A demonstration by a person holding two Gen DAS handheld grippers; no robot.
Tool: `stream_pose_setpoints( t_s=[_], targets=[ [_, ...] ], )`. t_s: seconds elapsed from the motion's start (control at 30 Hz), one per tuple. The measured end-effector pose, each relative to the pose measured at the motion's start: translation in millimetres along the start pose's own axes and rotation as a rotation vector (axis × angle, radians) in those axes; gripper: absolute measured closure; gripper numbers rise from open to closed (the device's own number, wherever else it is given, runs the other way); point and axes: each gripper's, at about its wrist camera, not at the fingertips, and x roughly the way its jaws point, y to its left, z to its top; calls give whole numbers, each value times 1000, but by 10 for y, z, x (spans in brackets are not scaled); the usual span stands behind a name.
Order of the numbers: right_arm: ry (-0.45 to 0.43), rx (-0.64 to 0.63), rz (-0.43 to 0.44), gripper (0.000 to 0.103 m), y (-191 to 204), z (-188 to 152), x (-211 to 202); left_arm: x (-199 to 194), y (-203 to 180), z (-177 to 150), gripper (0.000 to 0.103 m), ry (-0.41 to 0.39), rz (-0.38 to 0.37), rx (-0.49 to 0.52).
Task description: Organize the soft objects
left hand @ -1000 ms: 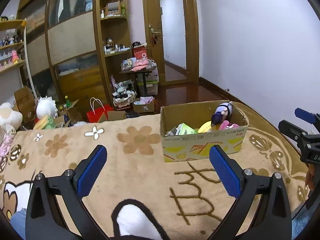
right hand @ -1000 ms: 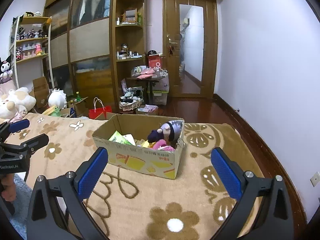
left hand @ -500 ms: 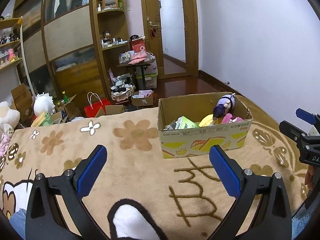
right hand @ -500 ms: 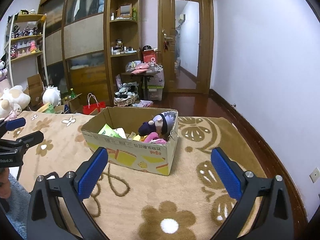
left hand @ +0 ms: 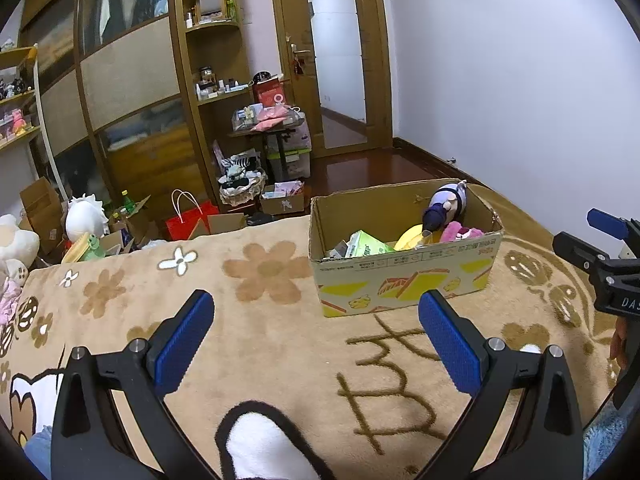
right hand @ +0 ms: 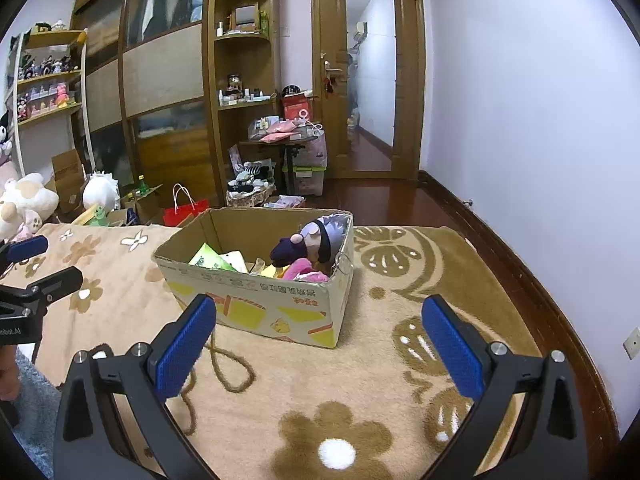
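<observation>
A cardboard box (left hand: 404, 284) (right hand: 256, 300) stands on a tan flowered blanket (left hand: 260, 320) (right hand: 400, 360). Inside it lie a purple-and-white plush doll (left hand: 444, 208) (right hand: 312, 240), a pink plush (left hand: 456, 232) (right hand: 304, 270), a yellow item (left hand: 408, 240) and green packets (left hand: 366, 242) (right hand: 210, 258). My left gripper (left hand: 316, 340) is open and empty, a little in front of the box. My right gripper (right hand: 318, 340) is open and empty, in front of the box's near right corner. Each gripper shows at the edge of the other's view.
Plush toys (right hand: 24, 204) (left hand: 86, 216) lie at the blanket's left end. Beyond the blanket are a red bag (left hand: 188, 224), a wardrobe (left hand: 132, 92), shelves, a cluttered small table (left hand: 276, 124) and a door (left hand: 336, 60). The white wall (right hand: 540, 100) runs along the right.
Both grippers have drifted slightly closer to the box, which looms a little larger. Both stay open and empty. The box's contents have not moved.
</observation>
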Motion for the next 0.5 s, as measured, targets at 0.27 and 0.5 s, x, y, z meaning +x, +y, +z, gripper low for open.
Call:
stream_pose_setpoints(
  t_s=[0.27,0.5],
  targets=[
    [-15,7,-13,0,-3,-4,-34,-16,-28,-2,2,-3,7,7],
    [-15,9,-12,0,-4,-4,-33,-25,-23,8,2,-5,10,7]
  ],
)
